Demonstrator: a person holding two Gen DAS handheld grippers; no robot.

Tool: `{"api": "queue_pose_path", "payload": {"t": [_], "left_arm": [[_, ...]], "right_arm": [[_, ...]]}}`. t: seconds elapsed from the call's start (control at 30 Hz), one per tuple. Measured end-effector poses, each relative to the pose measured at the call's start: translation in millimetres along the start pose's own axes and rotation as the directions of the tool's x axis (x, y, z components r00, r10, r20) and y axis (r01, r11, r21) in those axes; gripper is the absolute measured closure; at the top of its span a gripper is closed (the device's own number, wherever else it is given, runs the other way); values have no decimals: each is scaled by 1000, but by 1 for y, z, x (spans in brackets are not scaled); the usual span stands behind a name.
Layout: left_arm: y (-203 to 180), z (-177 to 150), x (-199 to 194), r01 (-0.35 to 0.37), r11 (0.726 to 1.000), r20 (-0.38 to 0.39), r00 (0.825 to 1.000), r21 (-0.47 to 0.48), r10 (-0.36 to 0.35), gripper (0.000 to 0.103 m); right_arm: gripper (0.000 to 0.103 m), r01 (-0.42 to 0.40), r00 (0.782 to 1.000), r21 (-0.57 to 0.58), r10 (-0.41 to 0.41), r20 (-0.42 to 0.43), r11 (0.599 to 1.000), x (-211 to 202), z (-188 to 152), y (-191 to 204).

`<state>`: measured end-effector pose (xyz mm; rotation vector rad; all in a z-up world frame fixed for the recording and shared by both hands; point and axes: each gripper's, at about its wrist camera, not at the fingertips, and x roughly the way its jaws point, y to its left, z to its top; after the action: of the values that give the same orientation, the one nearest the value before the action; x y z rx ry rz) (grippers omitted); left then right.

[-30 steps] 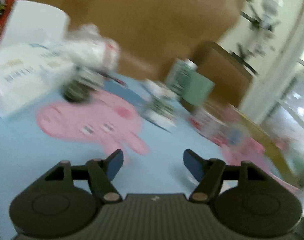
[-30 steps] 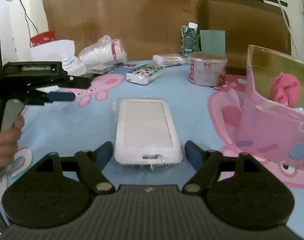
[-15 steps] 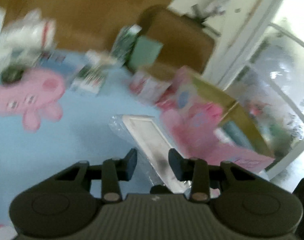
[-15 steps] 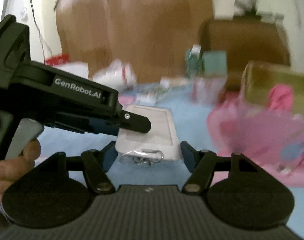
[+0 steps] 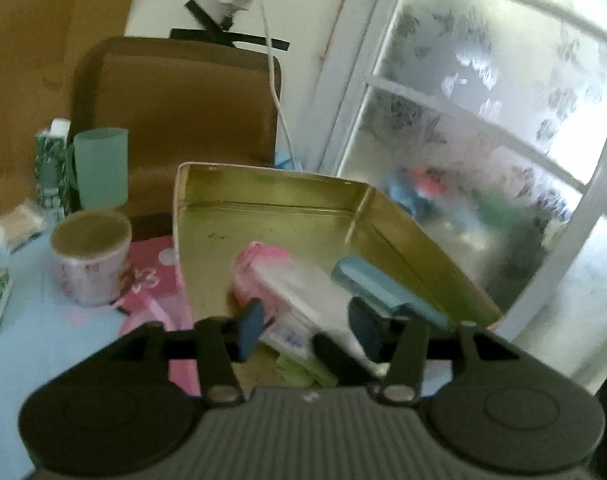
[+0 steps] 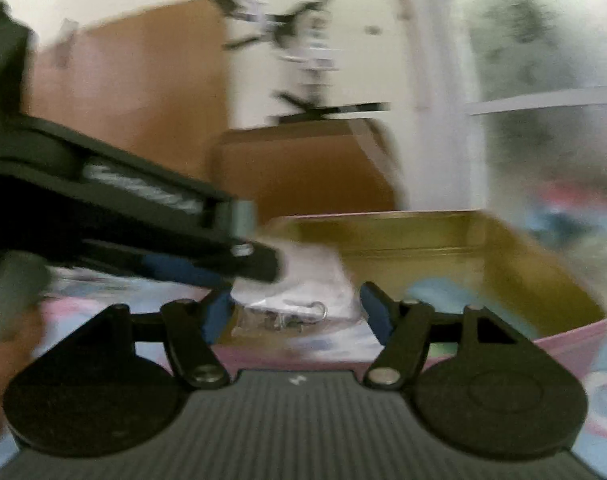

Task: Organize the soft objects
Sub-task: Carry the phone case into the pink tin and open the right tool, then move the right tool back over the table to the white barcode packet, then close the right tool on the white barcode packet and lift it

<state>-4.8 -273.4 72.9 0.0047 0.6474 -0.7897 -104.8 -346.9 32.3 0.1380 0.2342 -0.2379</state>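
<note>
A white soft pad in clear wrap (image 5: 303,292) (image 6: 303,280) hangs tilted over the open pink tin (image 5: 263,200) (image 6: 503,248) with a gold inside. Both grippers hold it. My left gripper (image 5: 307,330) is shut on the pad's sides. My right gripper (image 6: 295,312) is shut on its near end, where a metal clip shows. In the tin lie a pink soft thing (image 5: 259,264) and a blue flat pack (image 5: 379,284). The left gripper's body crosses the right wrist view at the left.
A paper cup (image 5: 89,256) stands left of the tin on the blue cartoon tablecloth. Behind are a green cup (image 5: 99,168), a patterned carton (image 5: 51,168) and a cotton-swab pack (image 5: 15,224). A brown chair back and a frosted window lie beyond.
Both grippers closed on the white pad, lifted it off the tablecloth and carried it right, over the tin. The left gripper swung right from the table's left side.
</note>
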Motion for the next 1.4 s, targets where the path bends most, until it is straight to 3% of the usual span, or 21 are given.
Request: {"api": "queue_pose_path", "payload": {"t": [0.07,0.27,0.37,0.43,0.53,0.63,0.7,0.8,0.87,0.97,1.1,1.23,1.3,1.33,1.37,1.4], "left_arm": [[-3,-3,2,-6,1000,2,1000,0,6,49],[35,-20,-30,-32,997,42,999,-73,35,43],[79,-35,-57,-113,981,58,991,-158,124,42],[110,-49,-77,-199,959,57,975,-201,215,42],[163,-75,-107,-357,901,25,927,-246,374,42],[207,-98,-130,-521,817,-1,843,-249,537,42],[234,-109,-144,-569,772,-5,806,-284,592,42],[260,-121,-161,-577,724,17,777,-378,629,42],[271,-126,-172,-532,708,37,788,-464,615,42],[281,-132,-188,-479,688,87,784,-545,615,38],[288,-133,-188,-428,687,91,808,-587,582,38],[291,-134,-187,-406,691,93,821,-598,563,36],[290,-134,-188,-403,694,92,824,-597,559,36],[289,-134,-188,-402,696,91,826,-595,556,36],[290,-134,-188,-401,697,91,828,-594,554,36],[290,-134,-188,-402,698,90,828,-593,554,36]], "right_arm": [[23,71,997,19,-71,-9,997,7,-1,-14],[23,42,999,91,-44,20,995,0,-7,-31],[24,-22,999,102,17,52,995,-6,-4,-21],[29,-106,993,85,100,62,991,-8,3,-5],[34,-255,967,32,254,36,966,-5,10,29],[38,-403,913,21,404,-52,915,10,14,73],[39,-457,881,41,458,-121,889,29,17,97],[38,-528,820,82,533,-207,845,66,23,144],[36,-561,786,97,565,-251,822,95,26,179],[35,-578,748,109,578,-326,809,137,25,234],[27,-553,710,180,574,-408,813,193,22,297],[26,-524,708,153,528,-469,838,227,13,341],[33,-506,714,87,474,-515,858,235,4,354],[42,-493,726,72,455,-516,867,236,0,355],[44,-476,753,42,432,-497,878,234,0,353],[44,-455,762,36,410,-502,890,234,0,348]]}}
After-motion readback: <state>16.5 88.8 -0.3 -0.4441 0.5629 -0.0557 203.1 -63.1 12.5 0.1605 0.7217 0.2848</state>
